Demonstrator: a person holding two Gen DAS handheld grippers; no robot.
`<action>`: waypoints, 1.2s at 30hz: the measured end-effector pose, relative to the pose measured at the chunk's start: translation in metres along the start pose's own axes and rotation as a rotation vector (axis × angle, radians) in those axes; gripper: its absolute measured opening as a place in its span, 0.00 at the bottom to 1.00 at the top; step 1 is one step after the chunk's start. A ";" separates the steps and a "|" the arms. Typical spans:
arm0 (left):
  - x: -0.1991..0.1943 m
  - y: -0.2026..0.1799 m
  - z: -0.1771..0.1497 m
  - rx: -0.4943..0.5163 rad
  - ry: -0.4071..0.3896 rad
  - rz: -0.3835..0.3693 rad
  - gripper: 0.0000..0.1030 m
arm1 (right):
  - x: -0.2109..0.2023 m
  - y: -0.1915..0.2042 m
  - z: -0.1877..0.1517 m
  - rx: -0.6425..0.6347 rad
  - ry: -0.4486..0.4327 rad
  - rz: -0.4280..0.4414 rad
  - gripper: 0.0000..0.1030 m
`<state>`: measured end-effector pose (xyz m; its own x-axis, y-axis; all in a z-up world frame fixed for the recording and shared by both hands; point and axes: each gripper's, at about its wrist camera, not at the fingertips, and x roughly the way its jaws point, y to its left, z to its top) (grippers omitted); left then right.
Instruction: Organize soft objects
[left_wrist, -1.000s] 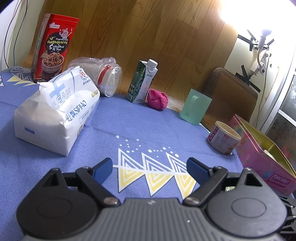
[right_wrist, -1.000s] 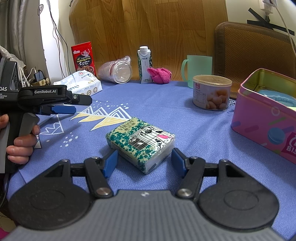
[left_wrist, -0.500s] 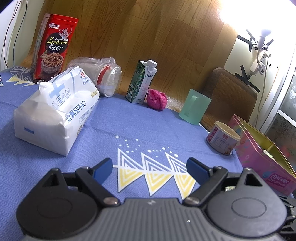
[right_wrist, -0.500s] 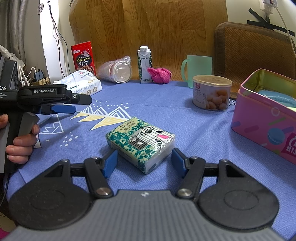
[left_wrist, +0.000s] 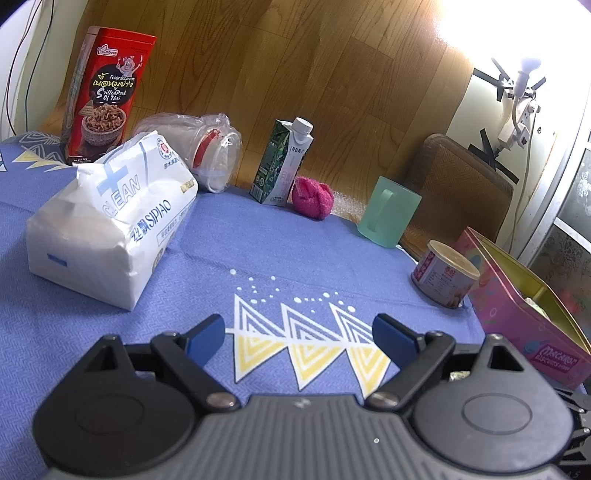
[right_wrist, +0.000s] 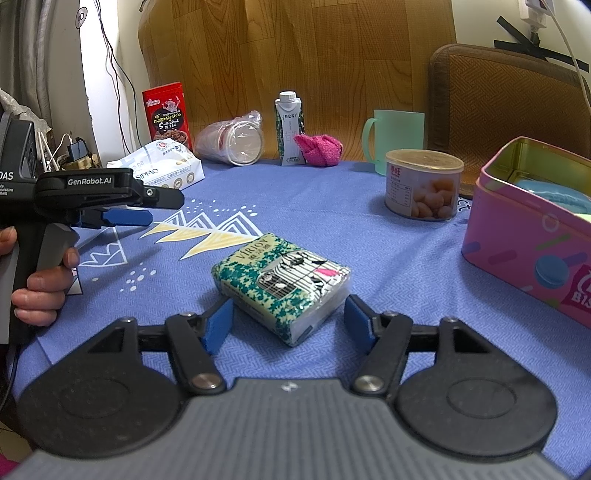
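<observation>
While the left gripper (left_wrist: 298, 341) hangs wide open over the blue patterned tablecloth (left_wrist: 229, 236) with nothing between its pads, the only real change is at the right gripper (right_wrist: 288, 326): its jaws have just been opening a little further, and the green-and-white tissue pack (right_wrist: 282, 282) lies between them on the cloth, its near corner reaching in between the blue pads without either pad pressing on it. Compared with a second ago, both hands sit where they were and nothing on the table has shifted; the pack rests flat and skewed in the same spot. That slight widening reads as making room for the pack's broad side, so the grasp appears to be in preparation rather than made. None of the soft things looks sorted yet: the large white tissue bag (left_wrist: 110, 229) stands to the left in the left-wrist view, and the pink cloth (right_wrist: 319, 149) sits at the far edge beside the milk carton (right_wrist: 290, 127). The open pink tin (right_wrist: 524, 236) on the right, with something blue already in it, seems the likely destination.
</observation>
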<state>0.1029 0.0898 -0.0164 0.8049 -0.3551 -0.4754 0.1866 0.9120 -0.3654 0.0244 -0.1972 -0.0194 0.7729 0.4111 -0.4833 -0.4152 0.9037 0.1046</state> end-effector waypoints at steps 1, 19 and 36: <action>0.000 -0.001 0.000 0.003 -0.001 0.001 0.88 | 0.000 0.000 0.000 0.000 0.000 0.000 0.67; 0.004 -0.008 -0.001 0.045 0.028 0.011 0.83 | -0.001 -0.001 0.000 0.018 -0.007 -0.017 0.69; 0.015 -0.069 -0.007 0.039 0.217 -0.284 0.67 | -0.002 -0.002 -0.001 0.038 -0.010 -0.016 0.71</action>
<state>0.0979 0.0207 -0.0040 0.5804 -0.6270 -0.5196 0.4106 0.7764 -0.4782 0.0230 -0.1997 -0.0189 0.7841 0.3971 -0.4769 -0.3842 0.9141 0.1294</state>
